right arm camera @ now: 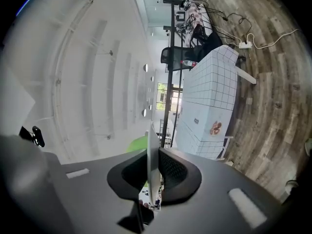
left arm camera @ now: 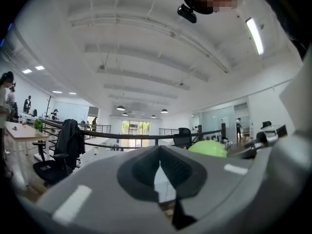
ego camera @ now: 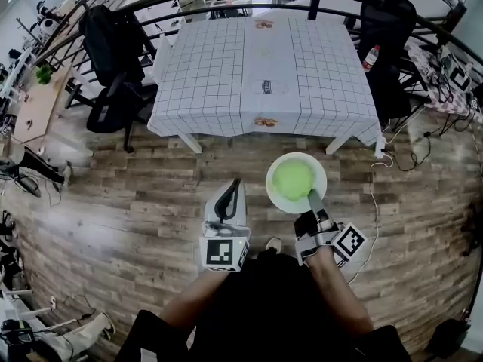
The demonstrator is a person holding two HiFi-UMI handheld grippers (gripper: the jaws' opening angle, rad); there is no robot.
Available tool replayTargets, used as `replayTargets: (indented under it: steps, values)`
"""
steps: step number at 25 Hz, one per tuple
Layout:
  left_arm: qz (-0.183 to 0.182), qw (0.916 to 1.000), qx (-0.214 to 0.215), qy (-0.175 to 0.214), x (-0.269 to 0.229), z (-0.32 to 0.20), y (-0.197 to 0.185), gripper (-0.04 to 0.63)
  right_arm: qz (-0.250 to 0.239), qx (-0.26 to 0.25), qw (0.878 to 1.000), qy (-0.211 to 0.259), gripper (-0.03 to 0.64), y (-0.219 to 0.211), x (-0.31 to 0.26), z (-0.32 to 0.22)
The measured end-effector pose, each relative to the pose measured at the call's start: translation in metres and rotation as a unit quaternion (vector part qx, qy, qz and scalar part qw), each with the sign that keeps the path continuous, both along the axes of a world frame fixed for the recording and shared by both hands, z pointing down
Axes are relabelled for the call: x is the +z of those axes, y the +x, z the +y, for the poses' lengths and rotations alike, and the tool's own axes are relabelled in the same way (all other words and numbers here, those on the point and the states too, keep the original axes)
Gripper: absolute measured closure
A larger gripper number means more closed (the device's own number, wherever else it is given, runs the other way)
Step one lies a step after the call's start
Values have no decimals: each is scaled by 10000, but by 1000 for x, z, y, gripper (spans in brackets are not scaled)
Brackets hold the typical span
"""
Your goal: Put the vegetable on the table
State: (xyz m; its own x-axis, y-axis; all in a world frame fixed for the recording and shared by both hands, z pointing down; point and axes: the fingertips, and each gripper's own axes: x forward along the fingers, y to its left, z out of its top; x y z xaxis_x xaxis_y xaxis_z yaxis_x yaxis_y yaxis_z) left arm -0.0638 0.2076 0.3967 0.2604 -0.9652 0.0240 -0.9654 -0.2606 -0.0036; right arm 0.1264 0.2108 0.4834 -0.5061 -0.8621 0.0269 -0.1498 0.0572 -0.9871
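Right gripper [ego camera: 312, 197] – jaws drawn in narrow, clamped on the near rim of the round white plate [ego camera: 273, 195]; the right gripper view shows the thin plate edge [right arm camera: 152, 167] pinched between both pads. The round light-green vegetable [ego camera: 293, 179] rests at the centre of the plate, carried above the brown wood-plank floor [ego camera: 113, 202], short of the table with the white checked cloth [ego camera: 211, 74]. Left gripper [ego camera: 236, 184] – jaws closed together with nothing between them, held just left of the plate, apart from it.
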Motion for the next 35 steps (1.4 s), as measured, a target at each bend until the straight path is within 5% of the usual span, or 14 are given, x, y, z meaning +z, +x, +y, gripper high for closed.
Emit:
replayTargets:
  steps: [9, 18, 35]
  values:
    - [-110, 9992, -369, 143, -1, 0, 9, 588, -163, -211, 9996, -85, 586, 28, 16, -8]
    - [-101, 9996, -273, 27, 15, -29, 22, 588, -253, 14, 9992, -304, 588, 52, 34, -28]
    - [57, 9991, 408, 140, 12, -203, 23, 588, -66, 156, 9996, -240, 586, 33, 31, -186]
